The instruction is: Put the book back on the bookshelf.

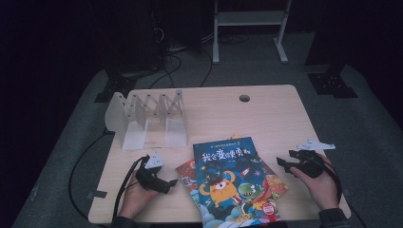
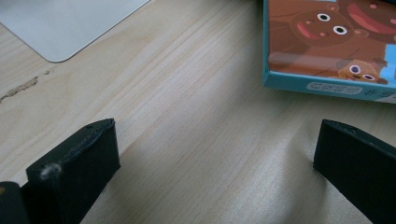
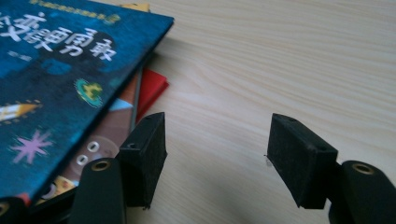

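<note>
Blue picture book (image 1: pixel 228 175): flat on the wooden bench (image 1: pixel 275 118), near its front edge, topmost of a small overlapping pile. Red-covered book (image 1: pixel 186 172): partly under the blue book, showing at its left. White expanding rack (image 1: pixel 147 116): behind and left of the blue book, well apart. Left tool (image 1: pixel 164 183): just left of the blue book, jaws wide apart, nothing held. Right tool (image 1: pixel 285 164): just right of the blue book, jaws spread, nothing held.
</note>
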Motion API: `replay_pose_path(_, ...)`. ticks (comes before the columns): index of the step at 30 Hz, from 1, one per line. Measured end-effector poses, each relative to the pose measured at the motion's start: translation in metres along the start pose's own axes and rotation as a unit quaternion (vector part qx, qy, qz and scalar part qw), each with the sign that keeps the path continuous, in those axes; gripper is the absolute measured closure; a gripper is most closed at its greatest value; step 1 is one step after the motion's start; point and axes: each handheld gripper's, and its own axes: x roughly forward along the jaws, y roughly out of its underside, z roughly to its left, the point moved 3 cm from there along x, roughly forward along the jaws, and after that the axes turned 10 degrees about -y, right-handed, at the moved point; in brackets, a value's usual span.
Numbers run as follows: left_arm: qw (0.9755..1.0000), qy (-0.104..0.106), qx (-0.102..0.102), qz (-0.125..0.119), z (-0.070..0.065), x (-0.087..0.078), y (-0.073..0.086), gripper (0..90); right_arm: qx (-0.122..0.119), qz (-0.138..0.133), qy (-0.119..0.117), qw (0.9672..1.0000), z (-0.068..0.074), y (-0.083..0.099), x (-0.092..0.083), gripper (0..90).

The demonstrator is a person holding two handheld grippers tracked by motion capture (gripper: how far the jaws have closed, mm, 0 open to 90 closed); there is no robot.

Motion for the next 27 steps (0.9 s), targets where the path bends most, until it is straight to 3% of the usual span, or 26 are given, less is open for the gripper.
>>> replay_pose_path(27, 1.0000, 0.001, 0.000, -0.001, 0.000, -0.001, 0.001, 0.0, -0.015, 0.012, -0.068, 0.9975, 0.040, -0.024, 0.034, 38.4)
